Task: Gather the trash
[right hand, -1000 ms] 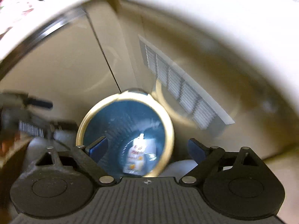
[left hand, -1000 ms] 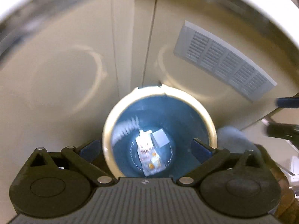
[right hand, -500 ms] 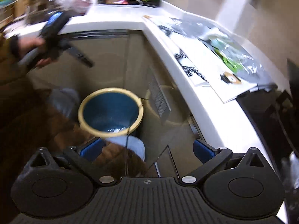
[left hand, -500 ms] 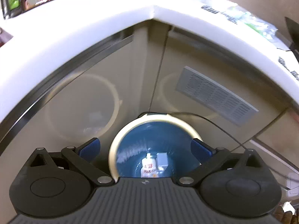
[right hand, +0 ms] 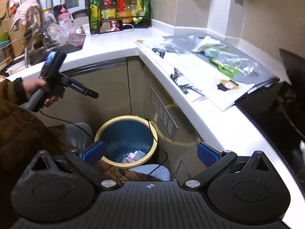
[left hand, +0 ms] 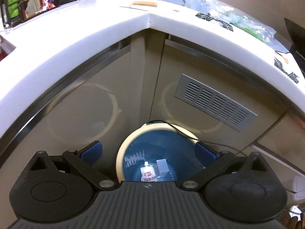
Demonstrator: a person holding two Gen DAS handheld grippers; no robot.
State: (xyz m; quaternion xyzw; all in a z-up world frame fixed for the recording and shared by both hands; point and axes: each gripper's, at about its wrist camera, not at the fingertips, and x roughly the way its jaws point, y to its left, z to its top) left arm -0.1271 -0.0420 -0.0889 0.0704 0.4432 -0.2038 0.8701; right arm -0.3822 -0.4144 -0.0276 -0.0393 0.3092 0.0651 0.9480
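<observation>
Both grippers empty. Right gripper: jaws have just been opening and now stand at full spread, nothing between the pads, only the bin seen past them. Left gripper: jaws also wide apart, holding nothing; the bin sits in the gap behind them, not gripped.

Bin (blue inside, cream rim) stands on the floor tucked into the inner corner where the two runs of the desk meet, against the cabinet fronts. Sensible spot: one drop point reachable from both runs. Already in it: a white pouch with red print and a small grey box at the bottom. A thin black cable crosses the rim, from the handheld rig I'd guess; snag risk on the next drop.

Left hand holds its gripper handle off to the left, in front of the cabinet, clear of the bin mouth.

Farther out, the remaining trash lies on the right run of the desk, toward its back edge: crumpled clear film, green wrapper bits and white paper on a grey sheet. Beside it, nearer the front edge, a printed white sheet.

Judgement: drop done, both grippers between cycles. Next pick is the film pile; the light, crinkly stuff needs a pinch low on the bunch.

Back corner: bottle rack, not trash.
</observation>
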